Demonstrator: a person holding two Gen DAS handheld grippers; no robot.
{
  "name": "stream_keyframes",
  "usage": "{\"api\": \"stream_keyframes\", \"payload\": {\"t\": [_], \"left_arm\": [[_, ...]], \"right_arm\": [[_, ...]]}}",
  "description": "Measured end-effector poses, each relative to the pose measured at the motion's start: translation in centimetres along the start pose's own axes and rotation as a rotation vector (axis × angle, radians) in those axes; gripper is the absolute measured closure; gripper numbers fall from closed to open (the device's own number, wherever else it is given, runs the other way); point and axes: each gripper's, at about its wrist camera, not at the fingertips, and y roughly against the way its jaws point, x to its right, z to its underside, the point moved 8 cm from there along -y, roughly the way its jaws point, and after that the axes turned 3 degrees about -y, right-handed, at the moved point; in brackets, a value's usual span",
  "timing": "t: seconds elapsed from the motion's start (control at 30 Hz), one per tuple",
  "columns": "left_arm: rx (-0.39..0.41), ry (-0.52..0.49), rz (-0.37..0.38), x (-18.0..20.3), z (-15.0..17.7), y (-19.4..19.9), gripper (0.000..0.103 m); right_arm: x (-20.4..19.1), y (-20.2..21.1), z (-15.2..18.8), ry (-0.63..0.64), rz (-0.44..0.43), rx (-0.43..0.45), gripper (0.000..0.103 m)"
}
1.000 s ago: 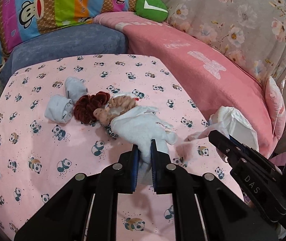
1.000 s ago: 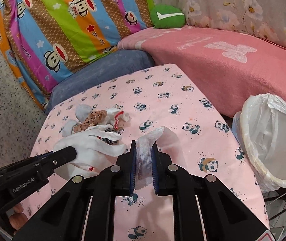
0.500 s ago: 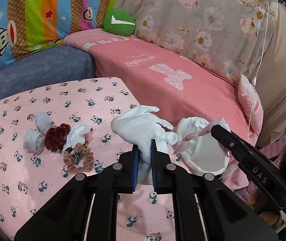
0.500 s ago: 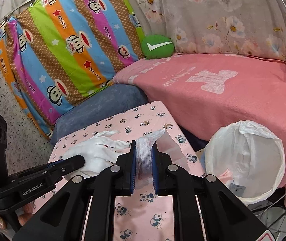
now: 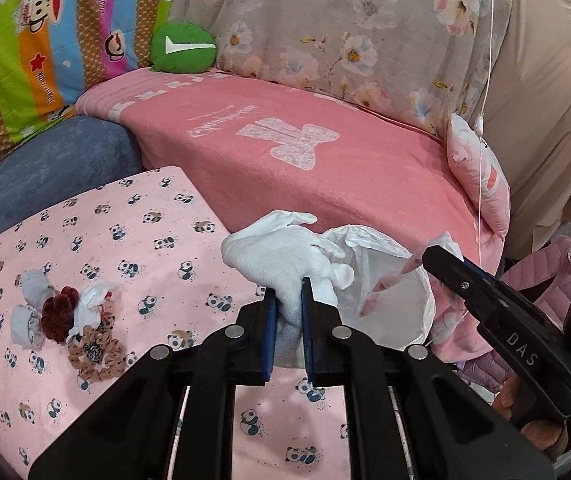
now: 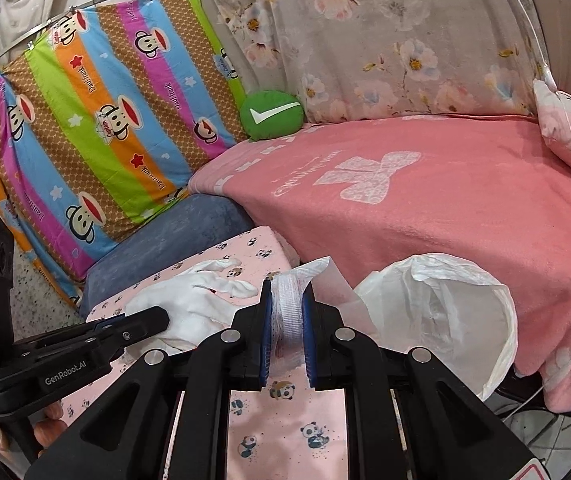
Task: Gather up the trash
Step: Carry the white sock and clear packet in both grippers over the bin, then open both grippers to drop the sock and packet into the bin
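Trash here is 2 pieces, each clamped in a gripper near the bin. In the left wrist view, the left gripper (image 5: pixel 287 312) has its jaws narrow and pinched on a white glove (image 5: pixel 281 256), which sticks up from between the blue pads (image 5: pixel 270 320) with its fingers spread toward the bin (image 5: pixel 389 292), a white-lined bin standing just beside the edge of the panda cloth (image 5: pixel 133 240). The glove partly hides the bin's near rim. The right gripper (image 5: pixel 445 258) reaches in from the right, its tip over the bin's far rim with a bit of white wrapper (image 5: pixel 443 240) showing at it. On the cloth to the left lies a small heap: 2 grey socks (image 5: pixel 29 308), a dark red scrunchie (image 5: pixel 59 312), a white rag (image 5: pixel 93 304) and a brown scrunchie (image 5: pixel 95 354), well apart from the bin. In the right wrist view, the right gripper (image 6: pixel 287 312) is likewise narrow, squeezing a crumpled white mesh wrapper (image 6: pixel 287 312) with a clear film tail. The bin (image 6: pixel 465 304) opens just right of it, against the pink blanket (image 6: pixel 425 208). The left gripper (image 6: pixel 141 320) comes in from the left with the glove (image 6: pixel 193 300) over the cloth (image 6: pixel 285 432).
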Motion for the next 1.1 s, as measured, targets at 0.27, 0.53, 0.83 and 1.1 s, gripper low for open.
{"api": "stream_keyframes", "payload": {"t": [0.27, 0.53, 0.83, 1.1], "left_arm": [[-0.027, -0.065, 0.026, 4.0, -0.9, -3.0, 0.092], [-0.072, -0.126, 0.046, 7.7, -0.9, -6.2, 0.091], [-0.11, -0.075, 0.056, 8.4, -0.7, -9.4, 0.053], [-0.065, -0.065, -0.015, 6.7, -1.3, -8.9, 0.04]], "right_arm": [[5.7, 0.6, -0.6, -0.069, 0.054, 0.015, 0.089], [10.3, 0.6, -0.7, -0.118, 0.095, 0.014, 0.089], [13.1, -0.3, -0.5, -0.141, 0.105, -0.006, 0.089], [13.1, -2.3, -0.7, -0.128, 0.096, -0.025, 0.088]]}}
